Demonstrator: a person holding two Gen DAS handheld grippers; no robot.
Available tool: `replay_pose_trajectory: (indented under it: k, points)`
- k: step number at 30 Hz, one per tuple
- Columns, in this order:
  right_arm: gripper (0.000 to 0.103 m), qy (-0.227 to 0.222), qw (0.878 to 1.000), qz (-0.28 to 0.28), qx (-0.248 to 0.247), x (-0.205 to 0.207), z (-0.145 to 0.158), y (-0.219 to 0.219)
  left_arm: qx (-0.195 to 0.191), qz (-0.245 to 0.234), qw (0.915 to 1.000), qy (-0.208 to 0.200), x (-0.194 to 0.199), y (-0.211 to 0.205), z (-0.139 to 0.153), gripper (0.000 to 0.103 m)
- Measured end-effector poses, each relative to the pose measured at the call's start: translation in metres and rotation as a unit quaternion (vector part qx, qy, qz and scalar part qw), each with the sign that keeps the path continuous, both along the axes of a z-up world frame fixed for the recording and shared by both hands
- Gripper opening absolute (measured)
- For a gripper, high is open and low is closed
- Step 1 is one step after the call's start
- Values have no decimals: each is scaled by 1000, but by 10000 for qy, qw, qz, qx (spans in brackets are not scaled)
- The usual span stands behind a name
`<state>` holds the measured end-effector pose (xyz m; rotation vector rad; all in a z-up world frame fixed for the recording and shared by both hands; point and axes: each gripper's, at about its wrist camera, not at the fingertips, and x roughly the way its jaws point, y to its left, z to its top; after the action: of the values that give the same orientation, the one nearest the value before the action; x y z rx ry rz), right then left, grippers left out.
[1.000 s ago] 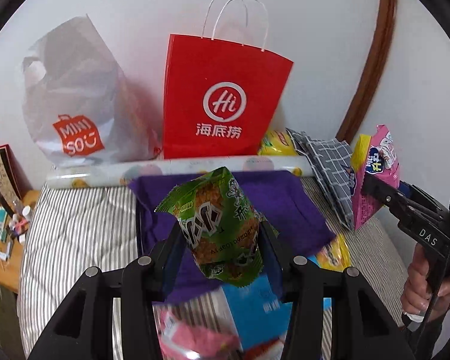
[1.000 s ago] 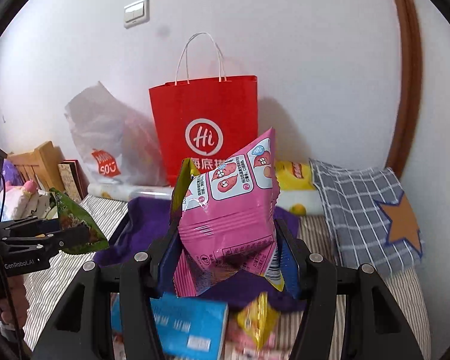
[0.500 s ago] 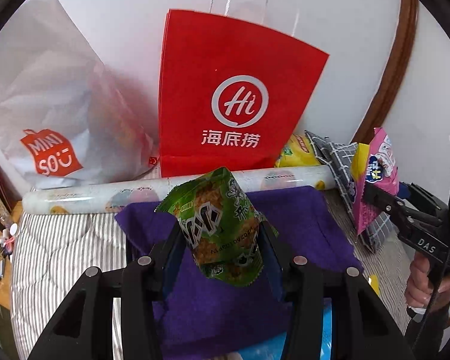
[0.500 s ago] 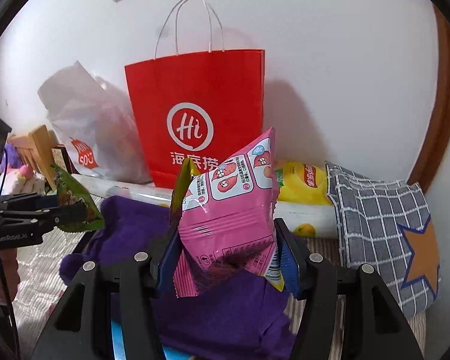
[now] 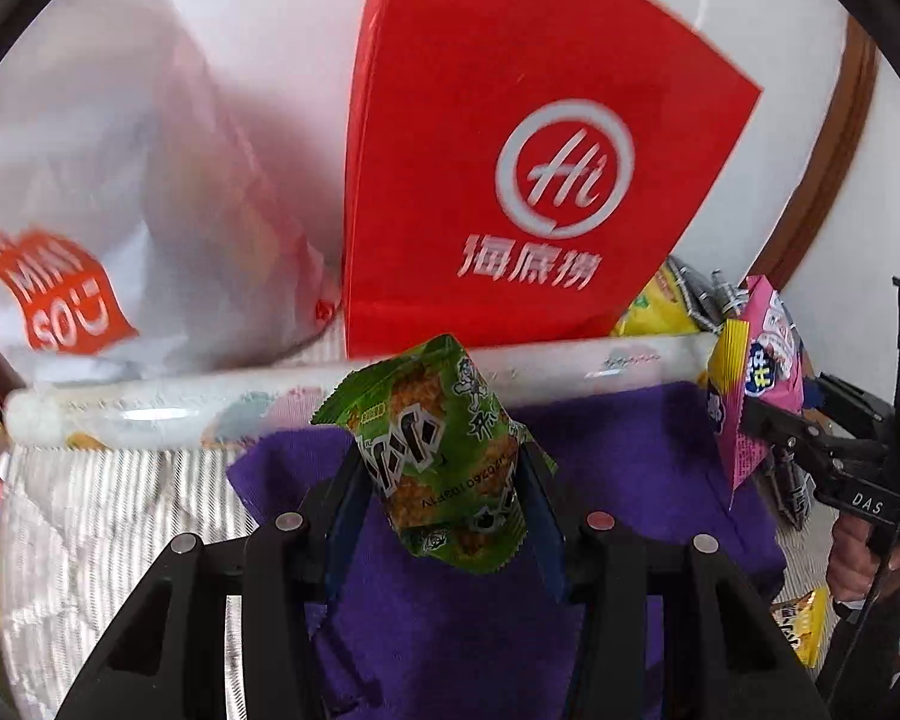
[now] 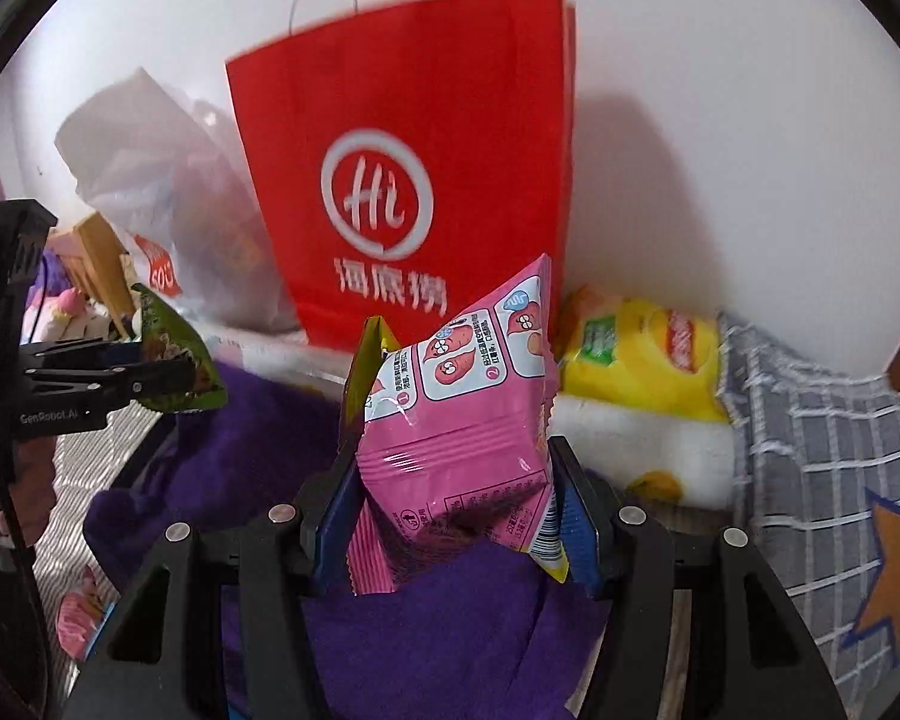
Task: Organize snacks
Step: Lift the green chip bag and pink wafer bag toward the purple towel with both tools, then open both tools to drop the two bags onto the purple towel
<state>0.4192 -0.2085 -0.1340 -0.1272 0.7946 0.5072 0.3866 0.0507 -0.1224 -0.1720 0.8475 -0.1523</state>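
My left gripper (image 5: pixel 444 480) is shut on a green snack packet (image 5: pixel 438 450), held upright above a purple cloth (image 5: pixel 450 630). My right gripper (image 6: pixel 456 480) is shut on a pink snack packet (image 6: pixel 462 438) with a yellow edge. A red paper bag (image 5: pixel 510 180) with a white "Hi" logo stands against the wall just ahead of both; it also shows in the right wrist view (image 6: pixel 414 180). The left wrist view shows the right gripper (image 5: pixel 756 420) with the pink packet (image 5: pixel 762 378) at the right. The right wrist view shows the left gripper (image 6: pixel 174 375) with the green packet (image 6: pixel 174 372) at the left.
A white Miniso plastic bag (image 5: pixel 90 210) sits left of the red bag. A white printed roll (image 5: pixel 210 402) lies along the wall. A yellow tea pack (image 6: pixel 642 354) and a grey checked cushion (image 6: pixel 822 468) lie right. Loose snacks (image 6: pixel 78 618) lie on the striped sheet (image 5: pixel 120 510).
Both grippers have moved forward toward the red bag with their packets; the bag now looms larger and its top leaves the left wrist view. The loose snacks below have dropped out of sight.
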Motion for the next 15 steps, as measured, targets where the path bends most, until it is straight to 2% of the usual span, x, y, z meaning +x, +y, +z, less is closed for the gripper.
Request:
replay_pose_trajectory:
  k: [5, 15]
  points:
    - [58, 354, 9988, 268, -203, 8, -25, 8, 67, 2, 9994, 354, 10, 3, -25, 46]
    - [60, 736, 9946, 525, -501, 14, -47, 21, 101, -141, 9981, 595, 13, -3, -38, 46]
